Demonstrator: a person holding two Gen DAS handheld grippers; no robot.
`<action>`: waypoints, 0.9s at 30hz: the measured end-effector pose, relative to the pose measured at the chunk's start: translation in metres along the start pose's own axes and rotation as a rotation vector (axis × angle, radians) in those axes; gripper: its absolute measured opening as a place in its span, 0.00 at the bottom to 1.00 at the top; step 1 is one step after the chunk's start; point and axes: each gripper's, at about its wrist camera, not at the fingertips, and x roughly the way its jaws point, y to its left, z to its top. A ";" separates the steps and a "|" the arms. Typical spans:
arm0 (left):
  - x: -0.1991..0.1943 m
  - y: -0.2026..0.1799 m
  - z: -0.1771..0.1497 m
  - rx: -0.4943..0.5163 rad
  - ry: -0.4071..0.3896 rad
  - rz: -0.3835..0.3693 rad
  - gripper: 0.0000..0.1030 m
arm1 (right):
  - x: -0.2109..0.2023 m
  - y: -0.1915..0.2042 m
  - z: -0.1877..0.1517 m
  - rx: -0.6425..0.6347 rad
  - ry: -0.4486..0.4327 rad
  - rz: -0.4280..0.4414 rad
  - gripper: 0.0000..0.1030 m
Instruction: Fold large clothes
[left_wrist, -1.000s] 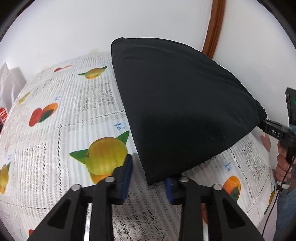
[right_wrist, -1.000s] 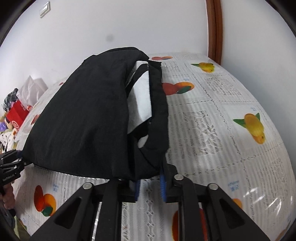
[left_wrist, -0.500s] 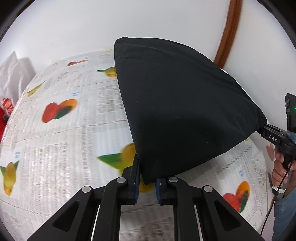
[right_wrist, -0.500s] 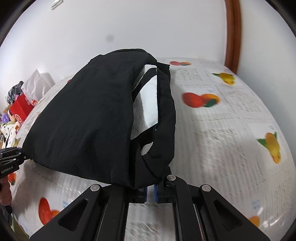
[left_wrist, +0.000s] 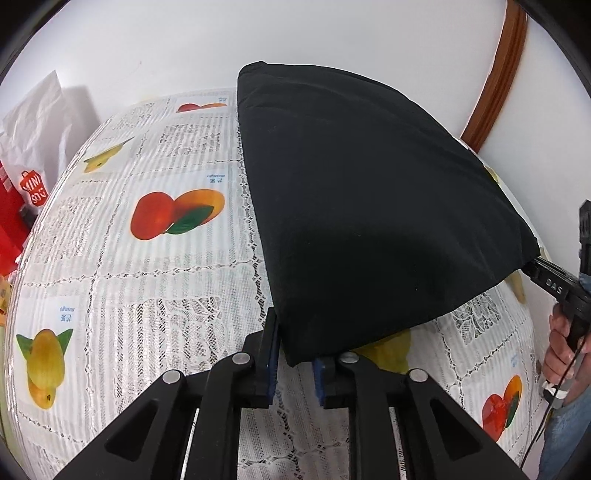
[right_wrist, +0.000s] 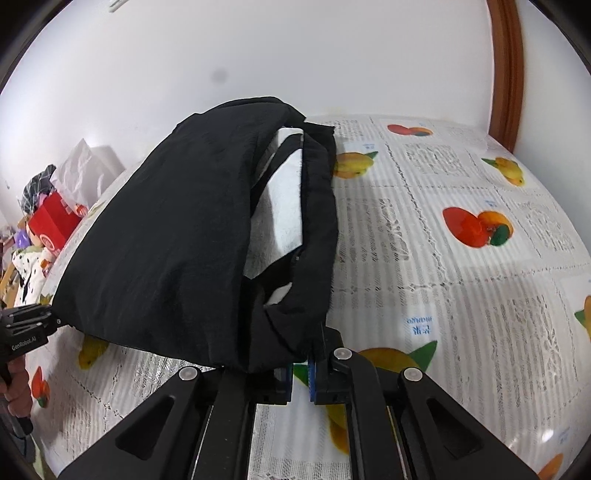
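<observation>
A large black garment hangs stretched above the table between my two grippers. My left gripper has the garment's near corner between its blue pads; its jaws are opening slightly, and the cloth still hangs taut from them. In the right wrist view the black garment shows a white inner panel. My right gripper is shut on its bunched lower edge. Each view also catches the other gripper: the right gripper at the far corner, the left gripper at the left edge.
The table carries a white lace cloth with fruit prints. Red boxes and white bags are piled past its left side. A brown door frame stands against the white wall. A hand grips the right tool.
The left jaws, wide apart a second ago, have shut on the garment's corner. Both grippers have carried the garment sideways across the table, and the fruit prints below have shifted.
</observation>
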 end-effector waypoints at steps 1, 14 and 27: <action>0.002 0.002 0.001 0.000 0.001 0.003 0.16 | -0.001 -0.001 0.000 0.004 0.002 -0.005 0.09; -0.054 0.009 -0.027 0.022 -0.059 0.001 0.50 | -0.084 0.025 -0.009 -0.169 -0.105 0.048 0.19; -0.035 0.008 0.016 0.025 -0.076 0.022 0.53 | -0.035 0.016 0.012 -0.068 -0.018 -0.002 0.18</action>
